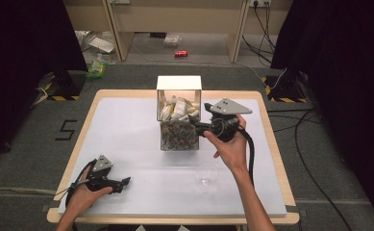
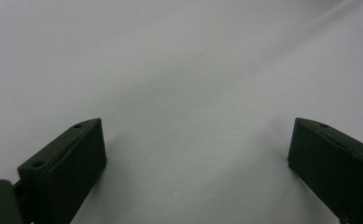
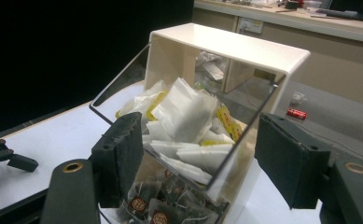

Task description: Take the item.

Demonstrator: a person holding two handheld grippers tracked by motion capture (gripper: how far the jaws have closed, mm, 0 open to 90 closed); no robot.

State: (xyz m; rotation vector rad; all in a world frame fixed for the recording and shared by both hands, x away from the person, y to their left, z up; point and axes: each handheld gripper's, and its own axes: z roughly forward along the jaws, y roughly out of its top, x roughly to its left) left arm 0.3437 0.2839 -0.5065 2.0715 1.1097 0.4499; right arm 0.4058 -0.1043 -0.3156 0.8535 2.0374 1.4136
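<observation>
Resting near the bench's (image 1: 127, 120) near-left corner, the left hand-held gripper (image 1: 125, 181) lies idle with jaws wide apart. Farther off, toward the far edge's middle, the right hand-held gripper (image 1: 200, 126) gapes empty beside the tea-bag dispenser (image 1: 178, 113), seemingly lined up to pick a sachet (image 3: 184, 114) from its open bin.

it looked like a lab or recording studio: black curtains (image 1: 26, 57) hung on both sides of the white-topped table (image 1: 127, 139), cables (image 1: 309, 139) trailed over grey carpet beside it, hazard-taped stand bases (image 1: 59, 89) stood behind it.
</observation>
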